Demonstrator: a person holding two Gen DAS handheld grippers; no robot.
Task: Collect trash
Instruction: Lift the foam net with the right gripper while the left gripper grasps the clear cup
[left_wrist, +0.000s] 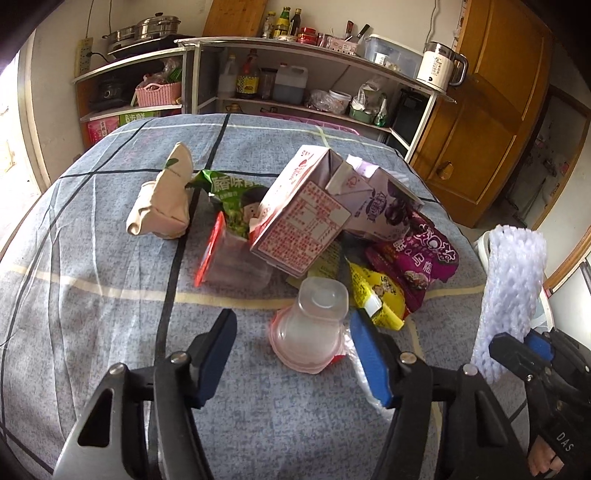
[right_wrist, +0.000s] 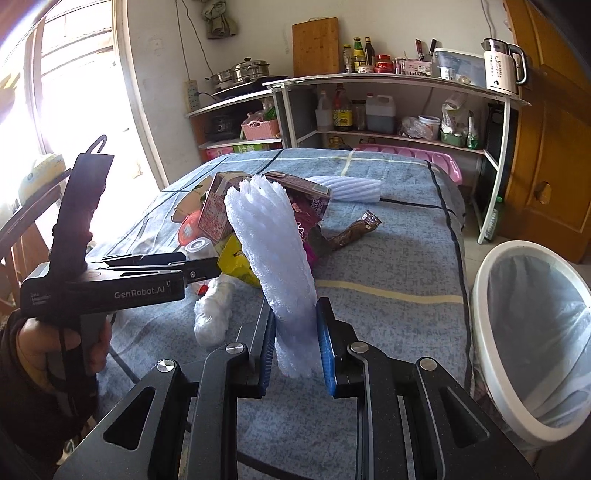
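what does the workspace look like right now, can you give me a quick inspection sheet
surface: blue plaid cloth covers the table.
job's things: white foam net sleeve held upright; lined trash bin to the right; second foam sleeve lies far back.
clutter: pink carton, upturned clear cup, yellow wrapper, purple snack bag, beige pouch.
grippers: left gripper open near the cup; right gripper shut on the sleeve.
cables: cord to a wall power strip.
surroundings: kitchen shelves, wooden door.

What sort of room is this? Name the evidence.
Probably a home kitchen: open shelves with sauce and oil bottles, a steel steamer pot, an electric kettle and a leaning cutting board.
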